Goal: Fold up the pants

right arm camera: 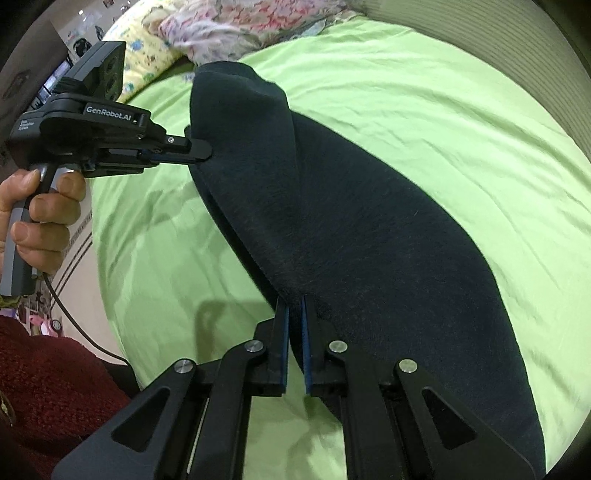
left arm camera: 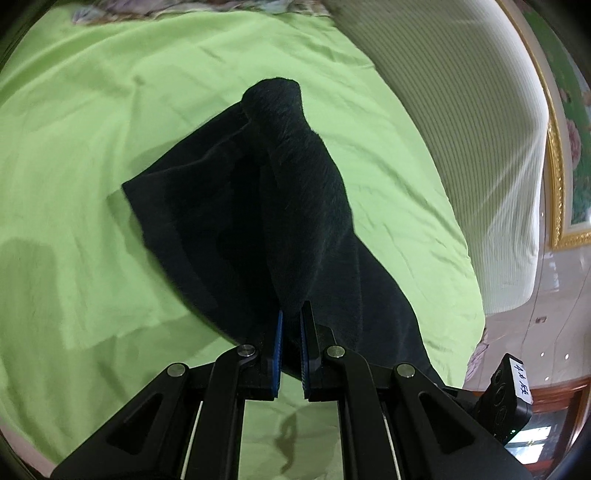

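The dark navy pants (left arm camera: pixel 303 206) lie part-folded on a green bedsheet (left arm camera: pixel 92 147), with one end lifted. My left gripper (left arm camera: pixel 291 321) is shut on a raised fold of the fabric, blue pads pinching it. In the right wrist view the pants (right arm camera: pixel 369 240) stretch as a long dark band across the sheet (right arm camera: pixel 443 110). My right gripper (right arm camera: pixel 295 306) is shut on their near edge. The left gripper (right arm camera: pixel 204 153) shows there at upper left, clamped on the far end, with a person's hand (right arm camera: pixel 37 218) on its handle.
A white striped cushion (left arm camera: pixel 461 129) borders the bed on the right, with a gold-framed picture (left arm camera: pixel 554 166) and tiled floor beyond. Floral pillows (right arm camera: pixel 240 26) lie at the head of the bed. A dark red knit sleeve (right arm camera: pixel 55 387) is at lower left.
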The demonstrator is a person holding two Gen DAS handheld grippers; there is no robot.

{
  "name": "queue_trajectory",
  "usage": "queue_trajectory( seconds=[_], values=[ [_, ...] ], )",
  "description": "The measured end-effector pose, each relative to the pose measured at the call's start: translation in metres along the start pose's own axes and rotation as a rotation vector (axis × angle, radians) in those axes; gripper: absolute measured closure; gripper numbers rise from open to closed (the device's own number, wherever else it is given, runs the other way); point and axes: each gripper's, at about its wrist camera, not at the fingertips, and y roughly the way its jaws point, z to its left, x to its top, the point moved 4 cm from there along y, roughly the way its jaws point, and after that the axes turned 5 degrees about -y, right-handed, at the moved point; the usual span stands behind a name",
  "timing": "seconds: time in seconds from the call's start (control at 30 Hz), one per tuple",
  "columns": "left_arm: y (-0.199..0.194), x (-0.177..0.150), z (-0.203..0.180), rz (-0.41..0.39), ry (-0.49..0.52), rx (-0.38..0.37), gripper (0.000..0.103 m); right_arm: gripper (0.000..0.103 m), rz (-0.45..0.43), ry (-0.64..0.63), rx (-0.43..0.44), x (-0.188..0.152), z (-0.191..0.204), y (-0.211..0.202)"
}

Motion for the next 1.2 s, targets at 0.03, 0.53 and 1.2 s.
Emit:
queue_trajectory(
  seconds=[0.03, 0.53, 1.2],
  values=[
    [0.001, -0.001, 0.003, 0.0, -0.009, -0.003, 0.097, 0.096, 0.007, -0.002, -0.002, 0.002, -0.001, 0.0],
    [0.02, -0.016, 0.037, 0.043, -0.014, 0.05, 0.099, 0.088, 0.071, 0.023, 0.052, 0.004, -0.01, 0.005],
    [0.005, 0.03, 0.031, 0.005, -0.14, 0.248, 0.034, 0.05, -0.203, 0.451, 0.009, 0.033, -0.123, -0.041]
  ],
)
